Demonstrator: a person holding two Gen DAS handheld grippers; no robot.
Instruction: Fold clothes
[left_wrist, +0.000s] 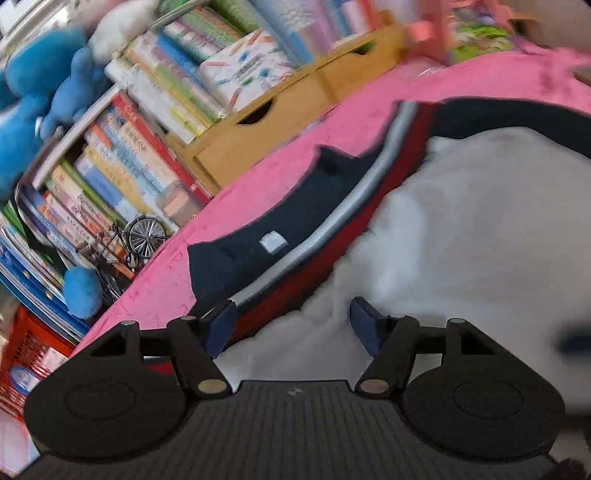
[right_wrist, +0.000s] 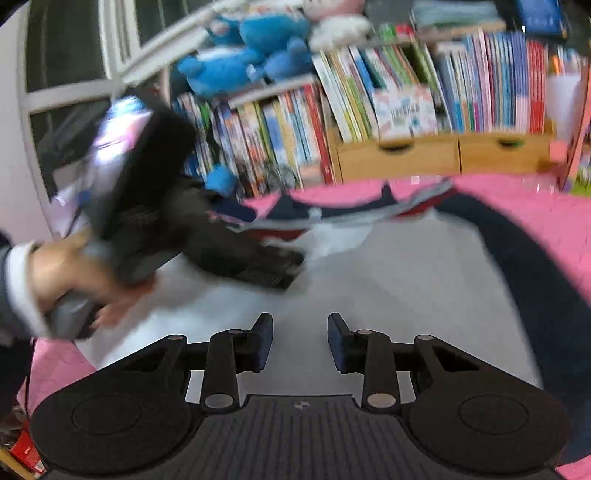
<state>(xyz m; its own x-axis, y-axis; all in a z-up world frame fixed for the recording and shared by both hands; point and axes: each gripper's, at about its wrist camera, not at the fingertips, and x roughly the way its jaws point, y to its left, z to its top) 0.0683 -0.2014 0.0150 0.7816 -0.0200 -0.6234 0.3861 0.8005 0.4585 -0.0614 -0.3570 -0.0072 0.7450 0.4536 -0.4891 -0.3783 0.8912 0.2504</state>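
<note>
A garment with a white fleecy lining (left_wrist: 461, 229) lies spread on the pink cover (left_wrist: 332, 122); its navy collar part (left_wrist: 255, 229) has a grey and red striped band (left_wrist: 332, 229). My left gripper (left_wrist: 291, 321) is open and empty, low over the lining near the striped band. In the right wrist view the white lining (right_wrist: 388, 280) fills the middle, with a navy edge (right_wrist: 517, 254) on the right. My right gripper (right_wrist: 300, 341) is open and empty above the lining. The left gripper (right_wrist: 284, 269), held in a hand, shows there at the garment's far left.
A bookshelf full of books (right_wrist: 406, 85) with wooden drawers (right_wrist: 424, 155) stands behind the pink surface. Blue plush toys (right_wrist: 251, 48) sit on the shelf. A small metal bicycle model (left_wrist: 136, 240) stands by the books. A red crate (left_wrist: 29, 350) is at lower left.
</note>
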